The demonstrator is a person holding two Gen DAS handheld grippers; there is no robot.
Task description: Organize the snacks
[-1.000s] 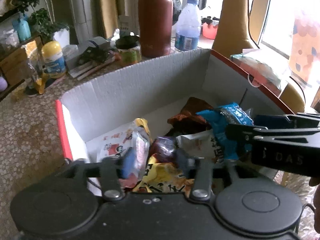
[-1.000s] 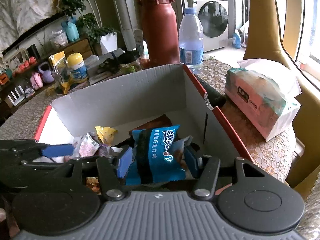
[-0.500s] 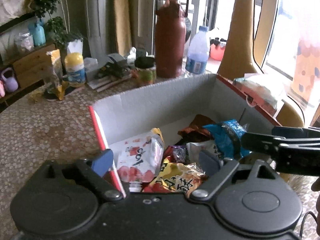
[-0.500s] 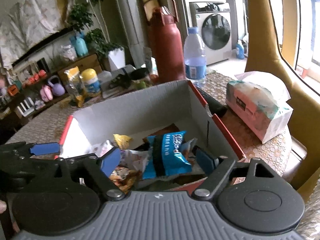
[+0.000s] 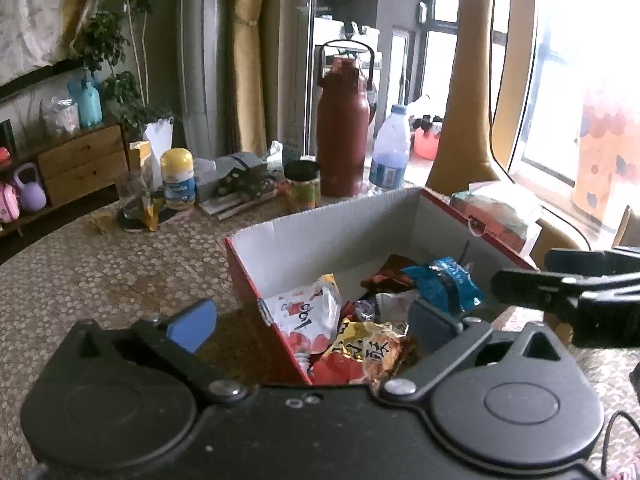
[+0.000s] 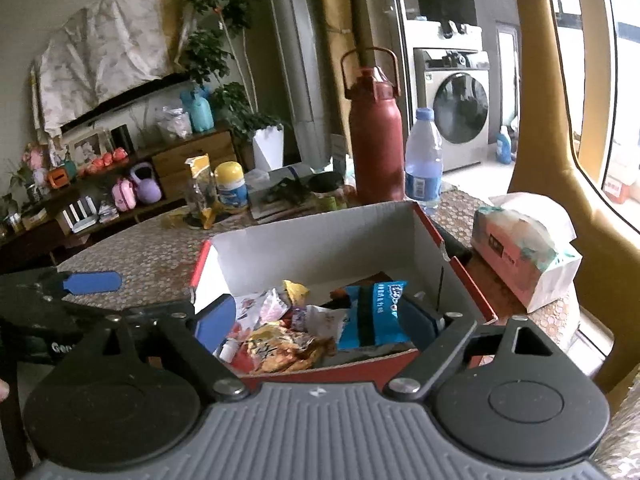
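Crinkly foil packets (image 6: pixel 288 344) in corrugated box (image 6: pixel 320 244)

I can read very little here. On my left gripper's body (image 6: pixel 60 346), at about eight o'clock in the right wrist view, white letters start "Gen" before my right gripper's frame cuts them off. The blue packet (image 6: pixel 374 316) in the box carries white Chinese characters running up its face, too small to make out. The yellow packet (image 5: pixel 368 350) shows dark Chinese characters, and the white pouch (image 5: pixel 306 312) at its ten o'clock has dark printed marks; I can read neither.
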